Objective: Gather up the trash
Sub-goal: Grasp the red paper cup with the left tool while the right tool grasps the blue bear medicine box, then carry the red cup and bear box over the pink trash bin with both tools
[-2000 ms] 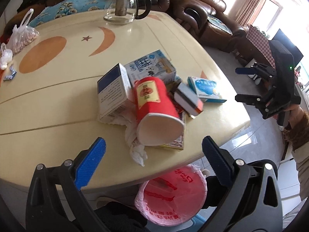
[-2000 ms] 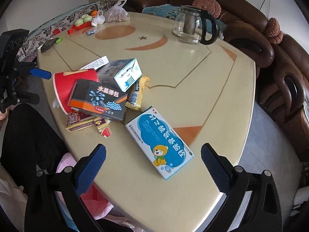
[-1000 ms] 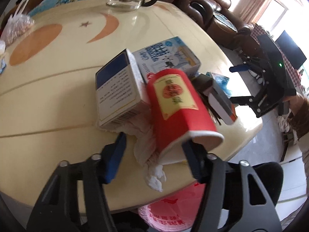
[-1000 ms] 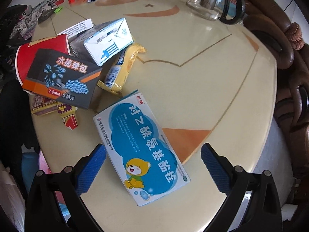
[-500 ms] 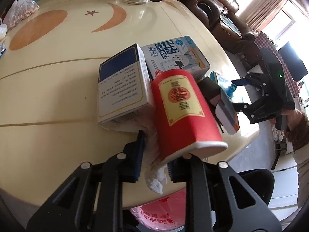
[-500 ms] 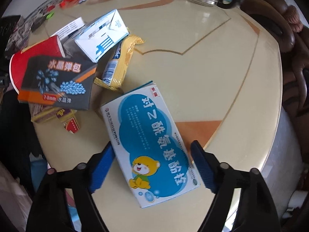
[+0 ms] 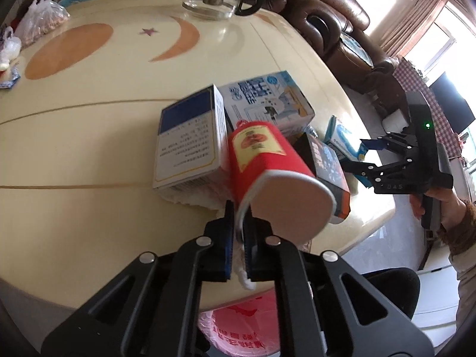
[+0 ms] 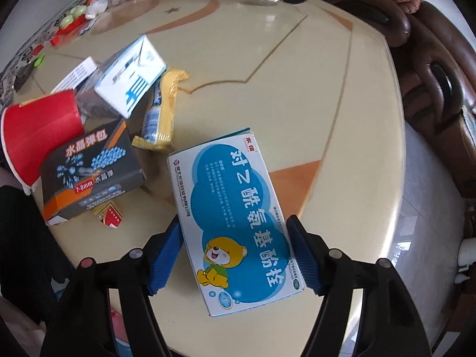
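Fingers, left gripper (image 7: 237, 245): closed to a narrow slit, the rim of the red paper cup (image 7: 269, 175) pinched between the blue pads, one pad inside the mouth, one outside. A strand of white tissue (image 7: 244, 279) is seen hanging in the same gap; whether it is gripped cannot be told. The cup is tipped on its side at the near edge of the desk (image 7: 89, 160), leaning against a white and navy box (image 7: 187, 142). A bin lined with a red bag (image 7: 247, 333) is seen below the desk edge, under the gripper.

Advice, left: the thin wall is judged easily crushed, so the pinch is best kept light, the cup lifted clear of its neighbours, then carried over the bin before release.

Fingers, right gripper (image 8: 238, 250): part open, set either side of the blue and white medicine box (image 8: 235, 208), which lies flat near the desk edge. Both pads appear at or just beside the box's long sides; firm contact cannot be confirmed.

Advice, right: the fingers are best closed squarely on the long sides, and the box raised level so that the black box (image 8: 92, 172) beside it is not dragged.
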The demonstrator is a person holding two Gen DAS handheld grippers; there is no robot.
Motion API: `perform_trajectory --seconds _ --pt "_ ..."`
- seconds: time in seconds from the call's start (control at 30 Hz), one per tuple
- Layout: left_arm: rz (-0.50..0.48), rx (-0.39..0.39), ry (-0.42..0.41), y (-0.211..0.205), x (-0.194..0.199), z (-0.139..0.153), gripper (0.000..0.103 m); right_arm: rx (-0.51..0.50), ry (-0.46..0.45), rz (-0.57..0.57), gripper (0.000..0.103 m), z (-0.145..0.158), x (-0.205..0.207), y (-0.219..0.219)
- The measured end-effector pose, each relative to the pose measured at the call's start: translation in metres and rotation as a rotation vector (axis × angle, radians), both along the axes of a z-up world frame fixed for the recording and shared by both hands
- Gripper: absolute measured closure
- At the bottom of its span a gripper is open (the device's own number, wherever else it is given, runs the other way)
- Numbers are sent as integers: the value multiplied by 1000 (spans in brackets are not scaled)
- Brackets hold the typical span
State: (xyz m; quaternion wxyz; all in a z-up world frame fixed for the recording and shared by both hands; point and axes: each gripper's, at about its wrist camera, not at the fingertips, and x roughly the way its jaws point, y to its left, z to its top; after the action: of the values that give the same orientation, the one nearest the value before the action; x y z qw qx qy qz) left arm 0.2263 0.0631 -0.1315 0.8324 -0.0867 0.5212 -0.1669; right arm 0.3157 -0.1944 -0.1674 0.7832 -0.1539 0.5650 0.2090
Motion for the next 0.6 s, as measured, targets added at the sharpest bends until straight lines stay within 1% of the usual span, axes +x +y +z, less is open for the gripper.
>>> perform_trajectory --seconds 0.13,0.27,0.4,0.6 --pt "13 4 -14 2 -2 8 98 -2 -19 -31 35 11 -1 -6" --pt "16 5 -9 3 -2 13 98 3 -26 -52 35 12 -8 -10" --pt "17 -15 -21 3 -1 18 98 8 -38 -65 35 18 -13 -10" --pt "13 13 -58 0 -2 30 98 8 -72 -71 35 34 -20 -11"
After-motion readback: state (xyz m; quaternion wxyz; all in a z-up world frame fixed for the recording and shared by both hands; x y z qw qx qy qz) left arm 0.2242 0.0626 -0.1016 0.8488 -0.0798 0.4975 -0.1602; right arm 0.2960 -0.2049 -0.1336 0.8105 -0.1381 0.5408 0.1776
